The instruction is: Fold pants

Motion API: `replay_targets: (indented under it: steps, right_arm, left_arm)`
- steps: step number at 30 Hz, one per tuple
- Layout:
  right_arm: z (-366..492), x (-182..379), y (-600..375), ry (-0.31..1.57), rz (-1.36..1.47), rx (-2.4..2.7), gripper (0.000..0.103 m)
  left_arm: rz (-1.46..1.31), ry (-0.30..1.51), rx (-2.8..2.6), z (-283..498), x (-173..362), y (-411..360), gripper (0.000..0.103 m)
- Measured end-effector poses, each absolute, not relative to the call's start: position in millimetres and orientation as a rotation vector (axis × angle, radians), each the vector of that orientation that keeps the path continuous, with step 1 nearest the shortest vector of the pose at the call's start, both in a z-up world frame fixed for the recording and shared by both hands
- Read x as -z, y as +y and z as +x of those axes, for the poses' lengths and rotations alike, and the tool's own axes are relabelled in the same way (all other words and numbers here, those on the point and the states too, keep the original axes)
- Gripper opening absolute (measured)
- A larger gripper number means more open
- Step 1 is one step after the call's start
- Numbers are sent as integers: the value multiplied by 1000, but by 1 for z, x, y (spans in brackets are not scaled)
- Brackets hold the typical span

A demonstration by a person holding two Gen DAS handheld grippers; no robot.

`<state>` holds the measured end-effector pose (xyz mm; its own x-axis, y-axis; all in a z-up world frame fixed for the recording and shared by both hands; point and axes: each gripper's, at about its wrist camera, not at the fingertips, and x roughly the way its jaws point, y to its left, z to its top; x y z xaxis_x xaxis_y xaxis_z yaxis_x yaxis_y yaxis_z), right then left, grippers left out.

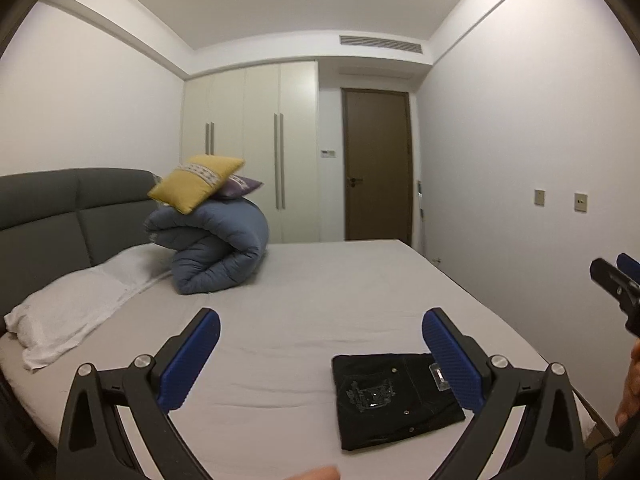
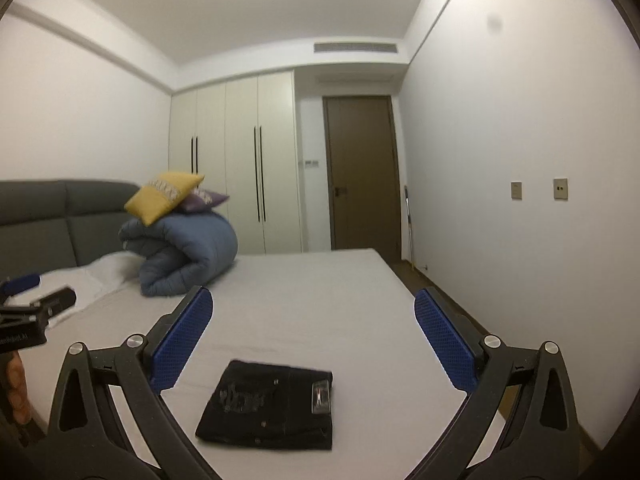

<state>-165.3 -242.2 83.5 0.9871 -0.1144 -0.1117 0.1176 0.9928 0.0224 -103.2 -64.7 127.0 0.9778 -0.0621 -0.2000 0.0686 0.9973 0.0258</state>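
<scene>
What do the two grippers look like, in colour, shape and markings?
Both the left gripper and the right gripper have black angular arms with triangular cut-outs and silver round bolts. The fingers carry blue pads with a fine dotted texture. White lettering, too small to read, marks the left gripper's body in the right wrist view.

The bed sheet (image 2: 320,300) lies bare all around your folded pants (image 2: 272,404), so you can move in from any side. At ten o'clock the rolled blue blanket (image 2: 184,256) with its yellow pillow (image 2: 160,198) blocks you. At three o'clock stands the wall (image 2: 520,160).
</scene>
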Motion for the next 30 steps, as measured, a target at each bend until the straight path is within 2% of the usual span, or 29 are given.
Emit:
replay_targets:
  steps: [6,15,30]
  right_arm:
    - [-183,-94,-212,253,6,121,103]
    - [-170,-53,-209,487,82,159,103]
    - [-136,-7,-234,624,111,222,103]
  left_arm:
    - [65,401,51,-98,-111,-78,103]
    - [62,703,47,-70,-41,-98,103]
    - [39,789,49,-54,-8,-105,103]
